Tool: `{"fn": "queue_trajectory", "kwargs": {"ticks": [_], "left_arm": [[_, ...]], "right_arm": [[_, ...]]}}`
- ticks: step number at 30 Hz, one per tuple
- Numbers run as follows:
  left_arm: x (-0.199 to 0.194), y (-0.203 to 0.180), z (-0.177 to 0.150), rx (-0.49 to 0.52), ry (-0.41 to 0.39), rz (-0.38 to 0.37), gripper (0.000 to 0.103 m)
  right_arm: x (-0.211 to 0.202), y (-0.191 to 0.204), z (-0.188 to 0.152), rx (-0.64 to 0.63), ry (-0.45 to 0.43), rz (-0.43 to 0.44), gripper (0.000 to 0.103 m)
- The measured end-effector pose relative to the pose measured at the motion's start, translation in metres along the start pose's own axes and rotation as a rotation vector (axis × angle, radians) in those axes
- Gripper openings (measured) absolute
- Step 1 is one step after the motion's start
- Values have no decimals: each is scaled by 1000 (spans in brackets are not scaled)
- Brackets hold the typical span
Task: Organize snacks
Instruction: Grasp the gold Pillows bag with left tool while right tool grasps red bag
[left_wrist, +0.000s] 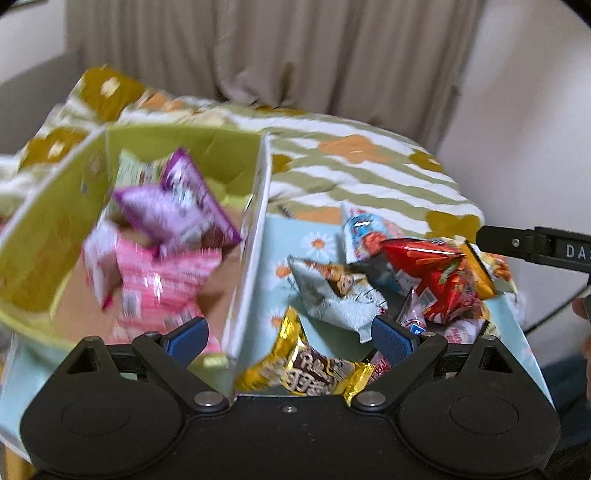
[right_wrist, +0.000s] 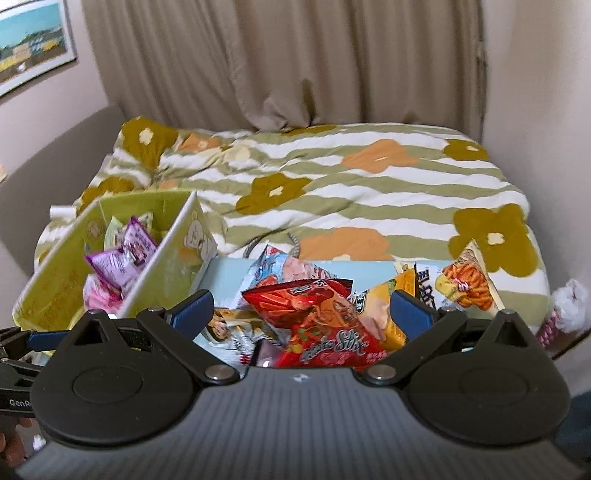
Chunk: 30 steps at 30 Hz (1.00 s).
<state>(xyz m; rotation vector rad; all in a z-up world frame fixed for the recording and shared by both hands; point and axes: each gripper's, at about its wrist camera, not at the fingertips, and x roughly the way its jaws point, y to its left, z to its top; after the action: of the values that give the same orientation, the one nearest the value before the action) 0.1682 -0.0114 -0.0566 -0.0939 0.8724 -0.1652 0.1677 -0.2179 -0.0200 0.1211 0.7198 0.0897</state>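
While both grippers hang over the heap, the question is which one sits closer to what. The left gripper (left_wrist: 290, 338) has its blue pads spread wide with nothing pinched, and right under the gap lies the gold packet (left_wrist: 306, 369), flat on the light blue worktop (left_wrist: 280, 236), its long axis running roughly across the line the gripper points along, twisted ends left and right. That's the nearest target for this hand. Just to its left stands the white side wall of the green box (left_wrist: 51, 236), already carrying purple packets (left_wrist: 177, 206) and pink packets (left_wrist: 162, 284), so the drop-off is a short swing to the left.

Over on the other side, the right gripper (right_wrist: 303, 314) is also spread wide and empty, and the red packet (right_wrist: 317, 321) sits squarely between its pads, on top of the pile, long axis running away from the camera. From here the box is well off to the left, past the other hand.

My read: left hand is better placed for gold and for the box; right hand owns red.
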Motion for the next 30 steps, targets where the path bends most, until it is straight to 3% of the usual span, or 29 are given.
{"fn": "queue_trajectory", "kwargs": {"ticks": [5, 12, 20, 25, 30], "left_arm": [[1, -15, -9, -82, -82, 129, 97], [-7, -43, -19, -76, -200, 261, 97], [8, -59, -51, -147, -176, 318, 96], [44, -50, -57, -231, -64, 294, 93], [66, -35, -58, -369, -16, 241, 88]], "right_arm": [[23, -13, 0, -86, 43, 62, 103], [44, -25, 2, -171, 42, 148, 103], [62, -32, 1, -211, 55, 201, 103], [72, -34, -3, -220, 80, 228, 103], [77, -33, -5, -233, 93, 252, 103]]}}
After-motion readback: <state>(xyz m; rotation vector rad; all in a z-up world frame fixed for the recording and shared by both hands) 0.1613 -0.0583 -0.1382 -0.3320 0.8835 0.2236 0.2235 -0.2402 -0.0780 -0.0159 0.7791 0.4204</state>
